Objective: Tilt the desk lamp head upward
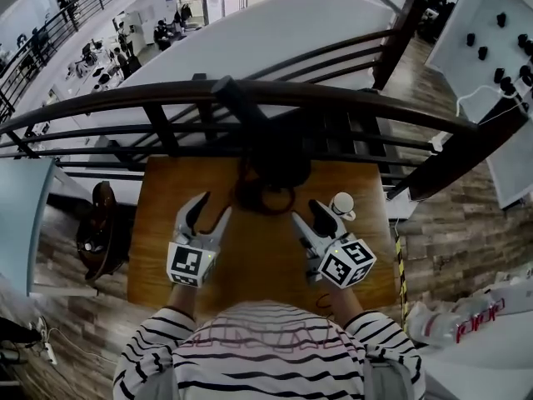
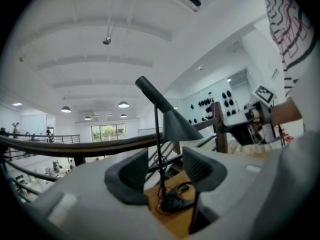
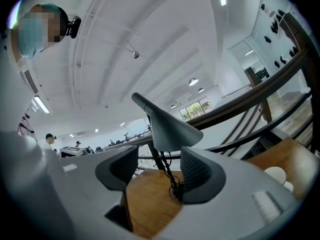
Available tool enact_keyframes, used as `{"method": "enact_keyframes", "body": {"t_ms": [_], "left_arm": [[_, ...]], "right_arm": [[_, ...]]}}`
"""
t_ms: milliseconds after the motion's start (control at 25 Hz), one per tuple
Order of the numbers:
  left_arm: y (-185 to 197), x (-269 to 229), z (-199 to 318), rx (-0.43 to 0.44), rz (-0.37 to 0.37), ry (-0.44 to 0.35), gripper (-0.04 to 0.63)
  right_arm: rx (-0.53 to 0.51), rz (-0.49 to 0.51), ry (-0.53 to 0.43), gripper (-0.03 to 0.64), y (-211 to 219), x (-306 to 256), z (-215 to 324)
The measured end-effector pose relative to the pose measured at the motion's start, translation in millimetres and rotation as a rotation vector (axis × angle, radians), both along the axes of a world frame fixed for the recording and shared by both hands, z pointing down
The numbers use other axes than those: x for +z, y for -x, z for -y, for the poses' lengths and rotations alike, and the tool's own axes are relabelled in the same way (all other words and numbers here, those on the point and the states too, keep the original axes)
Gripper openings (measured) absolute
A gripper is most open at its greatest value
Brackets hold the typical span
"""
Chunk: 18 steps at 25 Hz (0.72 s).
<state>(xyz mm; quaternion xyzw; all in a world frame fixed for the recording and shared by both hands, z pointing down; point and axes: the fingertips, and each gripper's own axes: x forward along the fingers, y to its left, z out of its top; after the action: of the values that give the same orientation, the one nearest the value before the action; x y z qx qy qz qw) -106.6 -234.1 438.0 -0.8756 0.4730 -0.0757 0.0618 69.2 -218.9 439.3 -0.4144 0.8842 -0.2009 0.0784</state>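
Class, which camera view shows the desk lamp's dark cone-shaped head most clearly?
The right gripper view: the dark cone-shaped lamp head looms largest there. The left gripper view shows it smaller, side-on; in the head view it blurs into the dark railing.

Matt grey desk lamp head [image 3: 170, 126], smooth wooden table [image 1: 258, 265], dark smooth handrail [image 1: 333, 97]
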Motion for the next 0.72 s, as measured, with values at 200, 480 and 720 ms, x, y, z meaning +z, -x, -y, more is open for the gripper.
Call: {"method": "enact_keyframes", "body": {"t_ms": [200,480,720], "left_arm": [[-14.9,13.7,23.7,-0.009,0.019,0.021,0.209],[-23.0,35.9,67.0,-0.021,0.034,0.064,0.209],[-36.4,61.1,108.9,0.000,0.076,0.115,0.223]], "right_arm": [[-0.037,0.000,0.026,0.252,-3.5,11.7,18.0],[-0.068,0.029,0.054,0.252,-1.2,22.2,46.6],[-0.084,0.078,0.071,0.253,1.0,28.3,67.8]]}}
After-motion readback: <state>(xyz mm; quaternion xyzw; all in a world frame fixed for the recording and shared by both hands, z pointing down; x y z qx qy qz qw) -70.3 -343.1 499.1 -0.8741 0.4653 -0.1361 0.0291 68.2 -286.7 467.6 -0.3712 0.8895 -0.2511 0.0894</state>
